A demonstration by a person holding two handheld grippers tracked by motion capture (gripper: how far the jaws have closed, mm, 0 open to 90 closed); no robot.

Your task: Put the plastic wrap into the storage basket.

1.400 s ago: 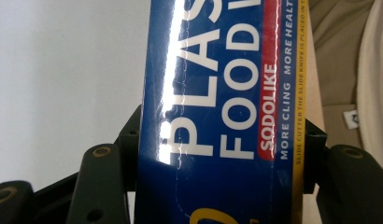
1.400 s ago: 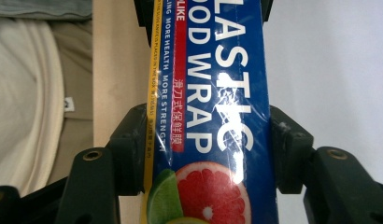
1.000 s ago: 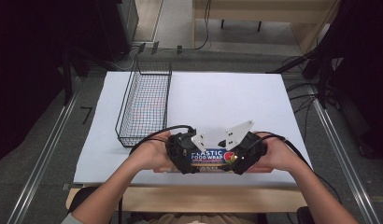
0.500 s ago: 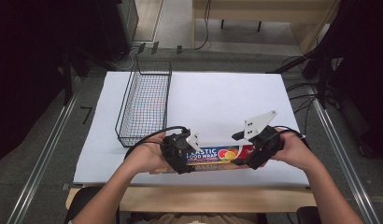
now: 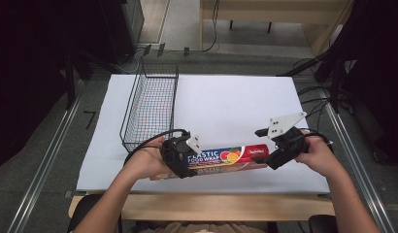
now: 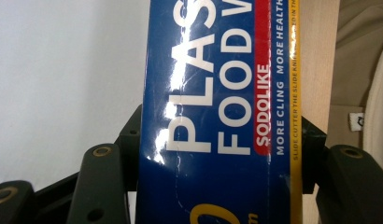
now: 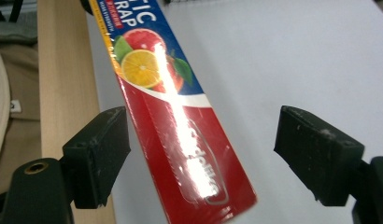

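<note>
the left gripper grasps the food wrap box at the near edge; the right gripper is released around its right end.

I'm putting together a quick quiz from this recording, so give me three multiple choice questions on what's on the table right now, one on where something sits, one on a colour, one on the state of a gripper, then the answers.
1. Where does the wire basket stand on the white table?
A. toward the left, beyond the left gripper
B. at the right edge
C. on top of the box

2. What colour is the end of the food wrap box nearest the right gripper?
A. green
B. red
C. white

3. How is the left gripper set?
A. open, clear of the box
B. shut on the box
C. shut on the basket

Answers: 1 A, the high view shows it left of centre, past the left hand. 2 B, the right gripper view shows a red end between that gripper's open jaws. 3 B, the left gripper view shows its jaws pressing both sides of the box.
</note>
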